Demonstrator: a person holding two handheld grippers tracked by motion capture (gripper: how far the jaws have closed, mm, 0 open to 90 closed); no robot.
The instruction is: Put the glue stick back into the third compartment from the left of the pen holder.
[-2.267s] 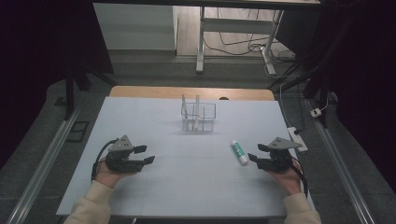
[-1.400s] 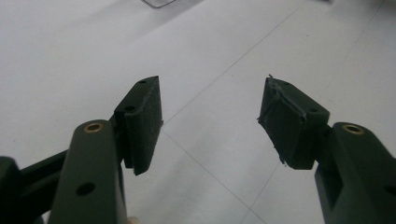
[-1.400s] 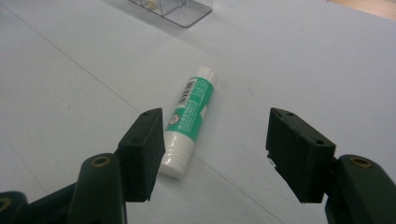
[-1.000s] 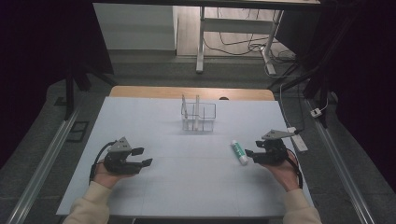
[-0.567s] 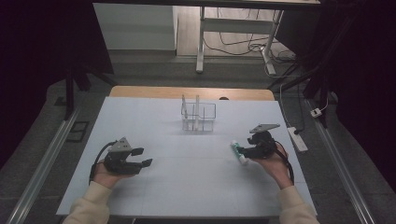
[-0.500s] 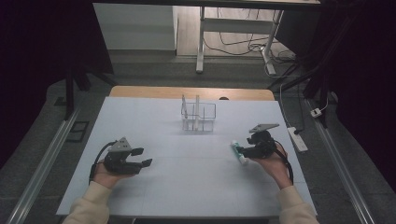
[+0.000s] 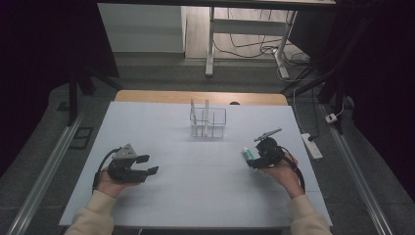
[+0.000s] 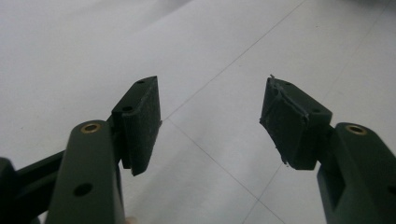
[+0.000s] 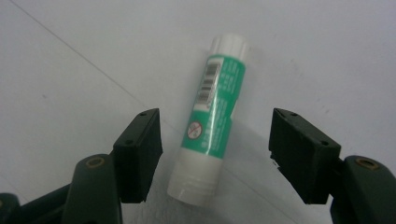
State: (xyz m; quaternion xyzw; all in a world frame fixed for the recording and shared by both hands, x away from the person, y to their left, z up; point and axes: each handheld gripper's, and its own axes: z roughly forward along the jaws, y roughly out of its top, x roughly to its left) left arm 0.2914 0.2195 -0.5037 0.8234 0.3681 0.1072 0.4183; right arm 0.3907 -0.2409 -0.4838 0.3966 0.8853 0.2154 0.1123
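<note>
A green and white glue stick (image 7: 248, 155) lies flat on the white table (image 7: 195, 196), right of the middle. My right gripper (image 7: 256, 160) hangs tilted down over it. In the right gripper view the glue stick (image 9: 208, 121) lies lengthways between the open jaws of my right gripper (image 9: 217, 156), and neither pad touches it. My left gripper (image 7: 148, 165) rests low at the table's left front, open and pointing right. In the left gripper view nothing but bare table sits between the spread pads of my left gripper (image 8: 210, 123).
A clear rack (image 7: 208, 120) with upright dividers stands at the back middle of the table. A white power strip (image 7: 311, 146) lies on the floor beyond the right edge. Desk legs and cables are behind the table.
My right gripper has moved left and dipped down until its jaws straddle the glue stick. The left gripper has stayed put.
</note>
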